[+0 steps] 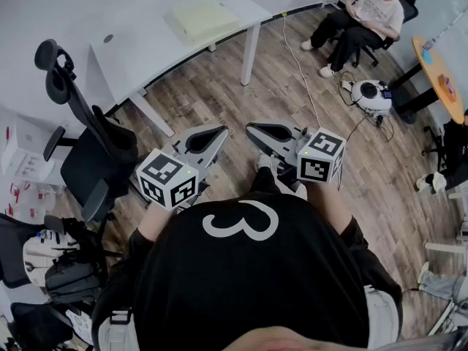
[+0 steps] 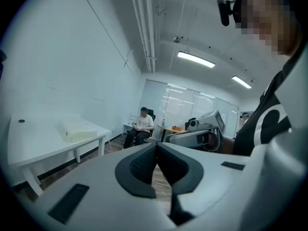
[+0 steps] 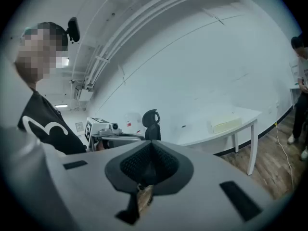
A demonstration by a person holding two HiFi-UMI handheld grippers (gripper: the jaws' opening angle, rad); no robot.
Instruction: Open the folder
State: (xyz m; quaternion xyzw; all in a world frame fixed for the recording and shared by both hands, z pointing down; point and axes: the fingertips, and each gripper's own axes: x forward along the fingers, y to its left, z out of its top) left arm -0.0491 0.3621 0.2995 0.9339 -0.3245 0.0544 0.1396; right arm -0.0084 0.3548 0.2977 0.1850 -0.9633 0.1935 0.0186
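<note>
The folder point(image 1: 201, 18) is a pale yellow, closed block lying on the white table point(image 1: 139, 42) at the far side of the room. It also shows in the left gripper view as the folder point(image 2: 77, 130) and in the right gripper view as the folder point(image 3: 226, 124). My left gripper point(image 1: 223, 130) and right gripper point(image 1: 250, 128) are held side by side in front of my body, above the wooden floor and well short of the table. Both are shut with nothing between the jaws. The tips almost point at each other.
A black office chair point(image 1: 80, 137) stands left of me by the table's near corner. A seated person point(image 1: 365, 13) is at the far right, beside a round wooden table point(image 1: 439, 79). A white device point(image 1: 369, 95) and a cable point(image 1: 300, 57) lie on the floor. Bags point(image 1: 51, 269) sit at the lower left.
</note>
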